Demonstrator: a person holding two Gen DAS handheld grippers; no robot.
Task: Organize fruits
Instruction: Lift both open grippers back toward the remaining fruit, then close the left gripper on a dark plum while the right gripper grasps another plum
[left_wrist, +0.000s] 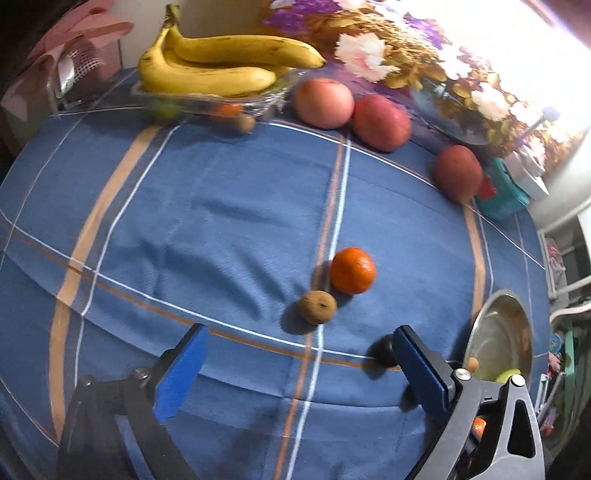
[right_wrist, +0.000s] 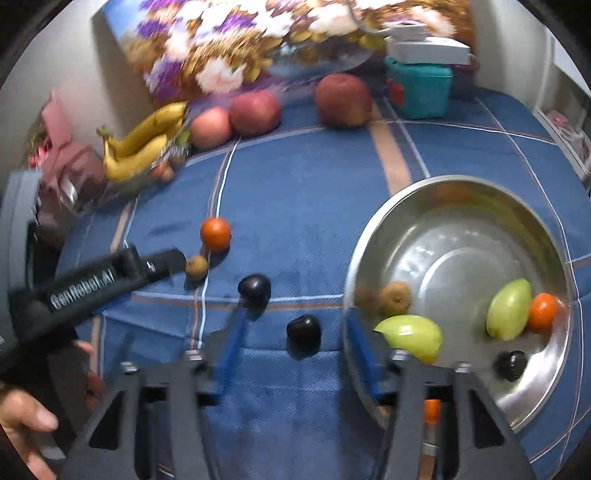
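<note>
Fruits are split: some already lie in the steel bowl (right_wrist: 373, 236), while an orange (left_wrist: 352, 270), a brown fruit (left_wrist: 317, 307) and two dark plums (right_wrist: 303, 331) sit loose on the blue cloth beside the bowl. Left gripper (left_wrist: 295, 373) hangs open and empty, short of the brown fruit. Right gripper (right_wrist: 295, 339) is open around the plum nearest the bowl. Round fruit may roll off if a finger nudges it, and the right finger by the bowl's rim could knock it.
</note>
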